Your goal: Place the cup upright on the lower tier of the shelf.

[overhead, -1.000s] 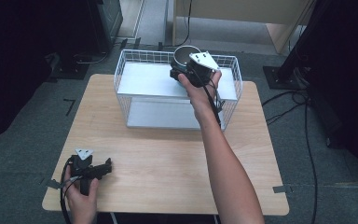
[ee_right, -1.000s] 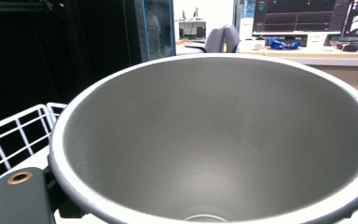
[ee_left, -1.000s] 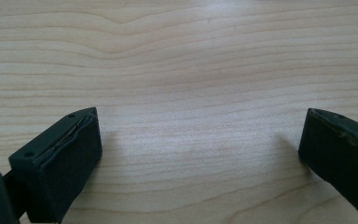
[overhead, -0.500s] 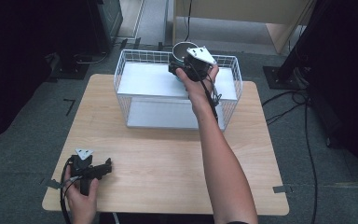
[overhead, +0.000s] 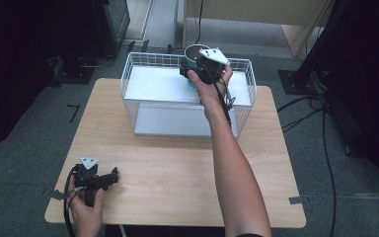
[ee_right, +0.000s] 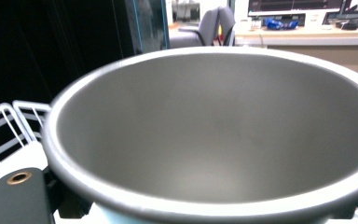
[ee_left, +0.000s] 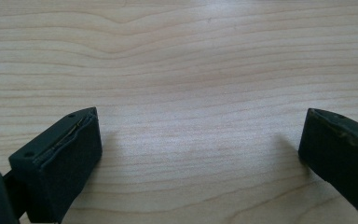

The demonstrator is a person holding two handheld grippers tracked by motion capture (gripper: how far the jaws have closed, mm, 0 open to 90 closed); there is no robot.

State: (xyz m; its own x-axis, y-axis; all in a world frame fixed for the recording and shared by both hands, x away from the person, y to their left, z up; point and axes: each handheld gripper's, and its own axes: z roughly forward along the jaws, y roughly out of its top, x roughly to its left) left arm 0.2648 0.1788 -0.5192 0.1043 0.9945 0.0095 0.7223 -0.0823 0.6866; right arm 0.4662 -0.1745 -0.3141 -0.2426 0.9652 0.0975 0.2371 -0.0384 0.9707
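A metal cup (overhead: 194, 51), grey inside and pale blue outside, hangs over the far side of a white wire basket (overhead: 128, 79). My right gripper (overhead: 197, 70) is shut on the cup's near wall. In the right gripper view the cup (ee_right: 214, 135) gapes wide and empty, with one black finger (ee_right: 18, 196) at the lower left under its rim. My left gripper (overhead: 112, 175) rests on the wooden table (overhead: 177, 163) near the front left corner. It is open, and between its fingertips (ee_left: 200, 140) there is only bare wood.
The basket has a white floor (overhead: 153, 84) and stands at the table's back middle. Behind the table are a dark cabinet (overhead: 113, 19), black stand bases and cables (overhead: 321, 113) on the grey floor. The person's right forearm (overhead: 232, 163) crosses the table's middle.
My right gripper has carried the cup a little farther back and left over the basket. The left gripper has stayed put.
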